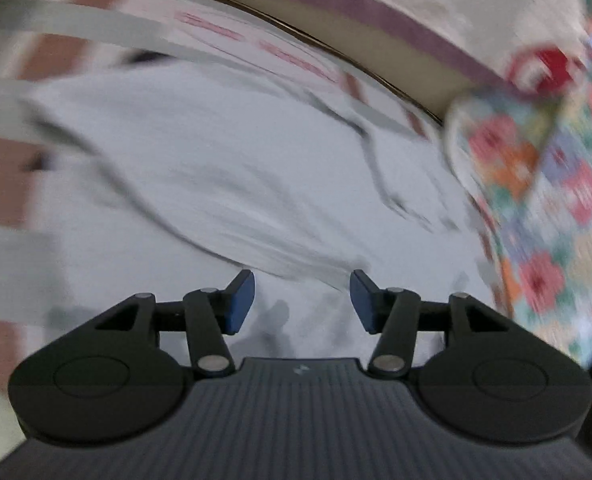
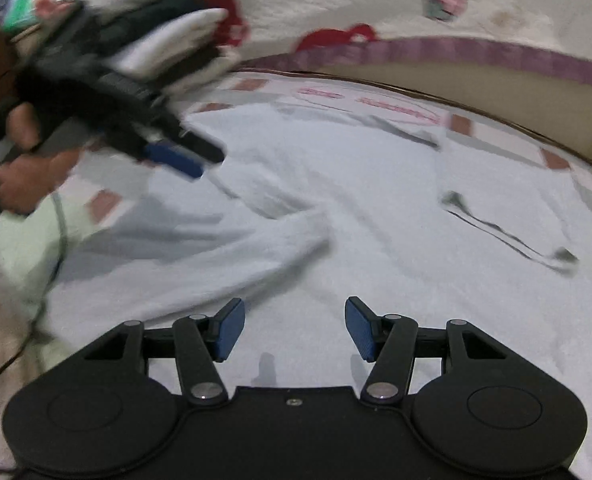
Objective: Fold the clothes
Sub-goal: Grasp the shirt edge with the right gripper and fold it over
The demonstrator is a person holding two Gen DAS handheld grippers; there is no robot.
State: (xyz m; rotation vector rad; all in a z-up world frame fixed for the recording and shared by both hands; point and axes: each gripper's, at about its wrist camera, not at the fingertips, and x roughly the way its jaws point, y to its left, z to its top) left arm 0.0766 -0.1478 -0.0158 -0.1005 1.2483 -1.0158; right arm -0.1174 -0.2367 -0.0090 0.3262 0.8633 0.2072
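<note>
Across mid-frame: white garment (image 2: 336, 220), spread flat. Left gripper (image 1: 302, 300) and right gripper (image 2: 294, 326): jaws spread apart, empty, above it.

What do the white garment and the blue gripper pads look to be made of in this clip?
White garment: soft matte fabric, likely cotton knit; it creases and drapes in folds, though blur hides the weave. Blue pads on the right gripper: seemingly matte rubber or soft plastic with a fine texture, set on black, smooth plastic-looking arms.
</note>
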